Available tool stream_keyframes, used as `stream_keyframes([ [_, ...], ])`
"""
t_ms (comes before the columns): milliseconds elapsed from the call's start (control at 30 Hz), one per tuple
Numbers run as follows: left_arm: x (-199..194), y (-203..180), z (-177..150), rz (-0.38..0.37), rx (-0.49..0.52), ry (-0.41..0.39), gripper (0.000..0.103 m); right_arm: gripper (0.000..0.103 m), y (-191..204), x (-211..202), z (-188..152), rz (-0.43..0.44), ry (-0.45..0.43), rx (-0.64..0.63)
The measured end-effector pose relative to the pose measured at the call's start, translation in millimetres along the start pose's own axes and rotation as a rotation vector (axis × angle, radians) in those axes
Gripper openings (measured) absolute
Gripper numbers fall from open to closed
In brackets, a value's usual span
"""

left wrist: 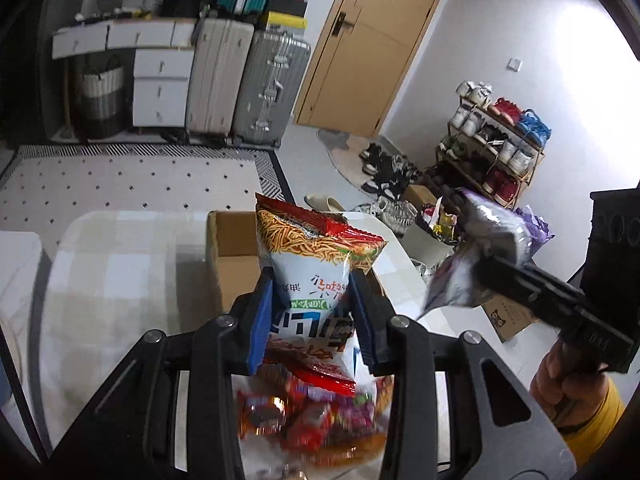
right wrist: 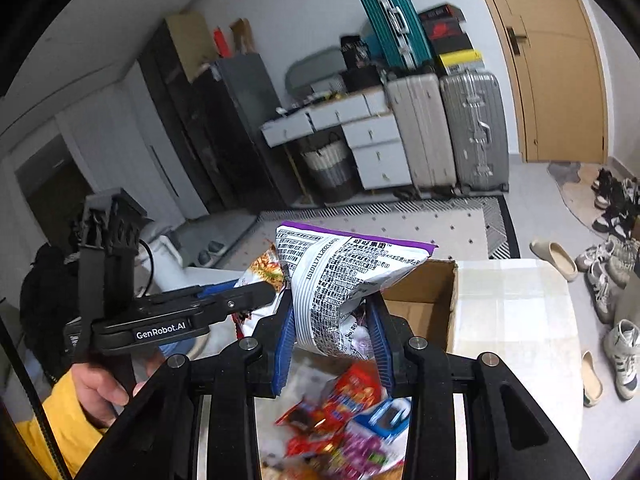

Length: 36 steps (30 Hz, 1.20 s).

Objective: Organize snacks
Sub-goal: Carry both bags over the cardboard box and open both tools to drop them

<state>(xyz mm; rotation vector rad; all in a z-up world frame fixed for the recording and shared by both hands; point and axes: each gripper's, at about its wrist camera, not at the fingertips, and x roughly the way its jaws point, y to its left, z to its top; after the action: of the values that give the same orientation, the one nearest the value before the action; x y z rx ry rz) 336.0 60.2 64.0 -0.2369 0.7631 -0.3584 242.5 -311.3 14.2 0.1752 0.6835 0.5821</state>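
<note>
My left gripper (left wrist: 312, 300) is shut on a white and red noodle snack bag (left wrist: 316, 256), held upright above the table. My right gripper (right wrist: 332, 320) is shut on a white bag with a purple top edge (right wrist: 344, 272), also held up; it shows blurred in the left wrist view (left wrist: 480, 248). An open cardboard box (left wrist: 232, 256) sits on the table just beyond both bags and also shows in the right wrist view (right wrist: 424, 300). A pile of small red, purple and blue snack packets (left wrist: 316, 416) lies on the table below the grippers (right wrist: 352, 420).
The table (left wrist: 120, 280) has a pale checked cloth. The left gripper shows at left in the right wrist view (right wrist: 256, 296). On the floor are a dotted rug (left wrist: 120, 188), suitcases (left wrist: 268, 88), white drawers, a shoe rack (left wrist: 492, 140) and loose shoes (right wrist: 612, 272).
</note>
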Motion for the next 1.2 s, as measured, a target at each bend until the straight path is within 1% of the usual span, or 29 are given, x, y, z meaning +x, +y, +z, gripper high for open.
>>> stream_keyframes([
  [67, 25.3, 2.1, 17.3, 0.029, 0.001, 0.021, 0.033, 0.035, -9.8, 25.7, 9.0, -0.035, 0.038, 0.009],
  [100, 38.9, 3.9, 24.0, 0.030, -0.004, 0.031, 0.033, 0.035, -15.0, 40.3, 12.6, -0.054, 0.061, 0.003],
  [233, 93.8, 10.8, 45.2, 0.053, -0.015, 0.103, 0.033, 0.035, -30.5, 80.4, 14.5, -0.101, 0.123, -0.015],
  [333, 131.6, 16.7, 51.3, 0.078, -0.020, 0.151, 0.033, 0.035, -43.1, 101.1, 9.5, -0.114, 0.161, -0.006],
  [400, 147.7, 19.0, 54.6, 0.079, -0.024, 0.166, 0.033, 0.035, -49.5, 111.3, 8.1, -0.121, 0.178, -0.002],
  [467, 162.6, 23.7, 48.3, 0.079, -0.021, 0.178, 0.033, 0.035, -54.3, 118.4, 6.6, -0.123, 0.187, 0.002],
  [533, 171.8, 25.1, 44.9, 0.067, -0.019, 0.185, 0.033, 0.035, -57.3, 124.0, 5.1, -0.124, 0.195, 0.006],
  [633, 185.5, 27.6, 42.0, 0.076, -0.015, 0.186, 0.033, 0.035, -59.1, 128.7, -1.5, -0.127, 0.205, 0.007],
  [700, 191.6, 28.8, 41.1, 0.070, -0.031, 0.179, 0.033, 0.035, -60.4, 132.4, -3.4, -0.132, 0.209, 0.003],
  [733, 193.7, 30.2, 31.6, 0.069, -0.029, 0.184, 0.034, 0.035, -60.2, 132.9, -6.4, -0.133, 0.214, 0.003],
  [867, 202.9, 29.3, 24.2, 0.062, -0.019, 0.195, 0.033, 0.035, -61.4, 140.2, -10.0, -0.139, 0.237, 0.008],
  [1067, 207.3, 21.5, 19.6, 0.058, -0.008, 0.199, 0.033, 0.035, -60.2, 150.3, -12.1, -0.153, 0.266, -0.009],
  [1200, 198.8, 22.0, 16.4, 0.062, -0.005, 0.187, 0.033, 0.035, -60.9, 155.4, -17.0, -0.177, 0.282, -0.016],
])
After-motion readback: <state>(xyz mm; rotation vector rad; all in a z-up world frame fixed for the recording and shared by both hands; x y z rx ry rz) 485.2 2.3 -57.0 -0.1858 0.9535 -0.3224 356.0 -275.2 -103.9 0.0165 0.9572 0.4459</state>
